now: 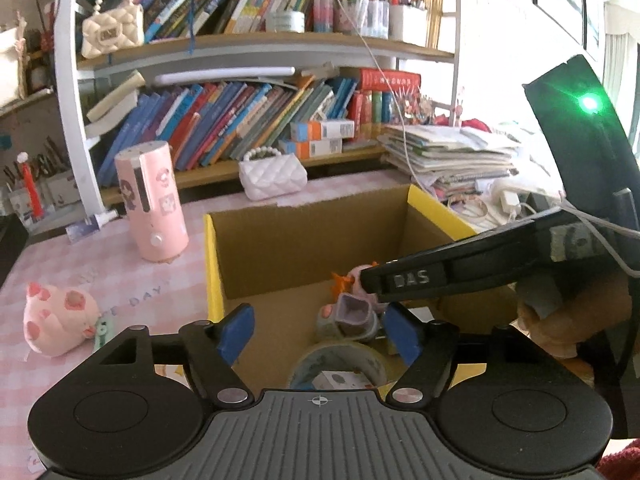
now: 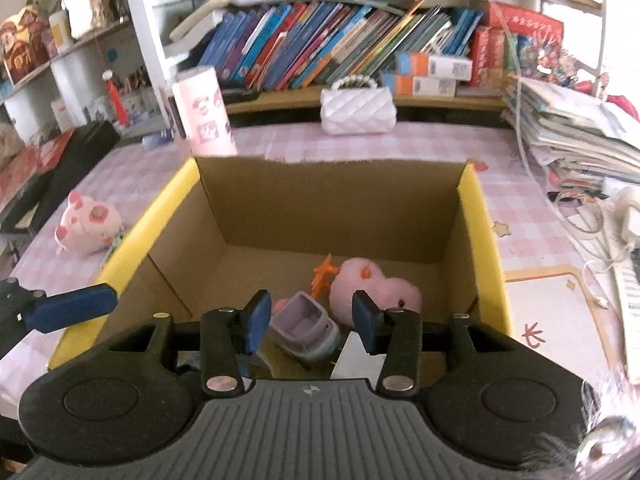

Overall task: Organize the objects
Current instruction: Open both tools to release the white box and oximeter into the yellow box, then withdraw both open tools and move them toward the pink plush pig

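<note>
An open cardboard box with yellow rims (image 1: 212,264) (image 2: 486,248) stands on the pink checked table. In it lie a purple toy car (image 2: 304,324) (image 1: 352,316), a pink plush (image 2: 376,288), a small orange toy (image 2: 324,272) and a tape roll (image 1: 340,364). My left gripper (image 1: 320,332) hangs open over the box's near edge with nothing between its pads. My right gripper (image 2: 312,320) is open above the toy car; its pads do not press on it. One of its black fingers (image 1: 420,276) reaches in from the right.
A pink spotted plush pig (image 1: 56,316) (image 2: 88,224) lies left of the box. Behind it stand a pink cylinder (image 1: 154,204) and a white quilted purse (image 1: 272,176), with bookshelves beyond. Stacked papers (image 1: 452,152) and cables crowd the right. A hand (image 1: 560,320) holds the right gripper.
</note>
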A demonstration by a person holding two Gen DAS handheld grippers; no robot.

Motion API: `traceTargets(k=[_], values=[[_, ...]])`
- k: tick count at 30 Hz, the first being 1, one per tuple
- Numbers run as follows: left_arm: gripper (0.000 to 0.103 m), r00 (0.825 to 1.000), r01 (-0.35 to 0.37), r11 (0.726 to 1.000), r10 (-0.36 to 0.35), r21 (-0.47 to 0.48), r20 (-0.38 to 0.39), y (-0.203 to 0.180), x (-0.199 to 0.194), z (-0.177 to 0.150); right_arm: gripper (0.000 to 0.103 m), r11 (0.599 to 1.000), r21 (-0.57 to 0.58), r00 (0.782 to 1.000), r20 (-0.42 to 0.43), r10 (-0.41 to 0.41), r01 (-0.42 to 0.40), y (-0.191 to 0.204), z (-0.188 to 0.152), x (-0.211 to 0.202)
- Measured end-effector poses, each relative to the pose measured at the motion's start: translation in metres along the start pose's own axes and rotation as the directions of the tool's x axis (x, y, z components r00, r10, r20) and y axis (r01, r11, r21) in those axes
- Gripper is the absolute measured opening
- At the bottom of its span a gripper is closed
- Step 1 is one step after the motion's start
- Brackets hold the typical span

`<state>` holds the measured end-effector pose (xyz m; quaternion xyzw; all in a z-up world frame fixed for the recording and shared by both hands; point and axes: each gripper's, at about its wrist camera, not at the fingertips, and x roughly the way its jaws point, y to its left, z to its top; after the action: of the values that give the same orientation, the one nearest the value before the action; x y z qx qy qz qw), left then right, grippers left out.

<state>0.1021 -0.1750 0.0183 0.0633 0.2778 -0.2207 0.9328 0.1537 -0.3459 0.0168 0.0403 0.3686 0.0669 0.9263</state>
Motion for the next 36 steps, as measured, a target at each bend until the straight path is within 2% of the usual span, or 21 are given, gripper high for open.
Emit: traceTargets(k=[5,10,14,19,24,27,36], values=[[0.075,0.999,-0.005,1.000,0.006,-0.024,0.033,0.007,-0.017,-0.001,0.049,0.998,0.023,0.996,0.068,-0.062,0.061,0.003,-0.006,-0.025],[0.078,0.998,-0.008,0.999,0.011,-0.050,0.061,0.016,-0.035,-0.007,0.058,0.988,0.055,0.979,0.140,-0.150,0.144,0.007,-0.018,-0.053],[0.081,0.998,-0.010,0.998,0.014,-0.067,0.069,0.025,-0.046,-0.015,0.059,0.975,0.097,0.964,0.159,-0.214,0.201,0.010,-0.033,-0.073],[0.081,0.999,-0.003,0.997,0.006,-0.077,0.047,0.034,-0.057,-0.030,0.062,0.951,0.160,0.948,0.138,-0.286,0.263,0.017,-0.056,-0.087],[0.081,0.999,-0.025,0.996,0.021,-0.086,-0.044,0.045,-0.062,-0.051,0.068,0.929,0.202,0.937,0.102,-0.335,0.310,0.033,-0.083,-0.094],[0.082,0.997,-0.025,0.996,0.018,-0.090,-0.079,0.051,-0.069,-0.063,0.068,0.918,0.207,0.932,0.061,-0.358,0.339,0.045,-0.097,-0.094],[0.082,0.990,-0.026,0.998,0.019,-0.052,-0.137,0.061,-0.093,-0.094,0.068,0.909,0.238,0.937,-0.026,-0.347,0.343,0.080,-0.136,-0.101]])
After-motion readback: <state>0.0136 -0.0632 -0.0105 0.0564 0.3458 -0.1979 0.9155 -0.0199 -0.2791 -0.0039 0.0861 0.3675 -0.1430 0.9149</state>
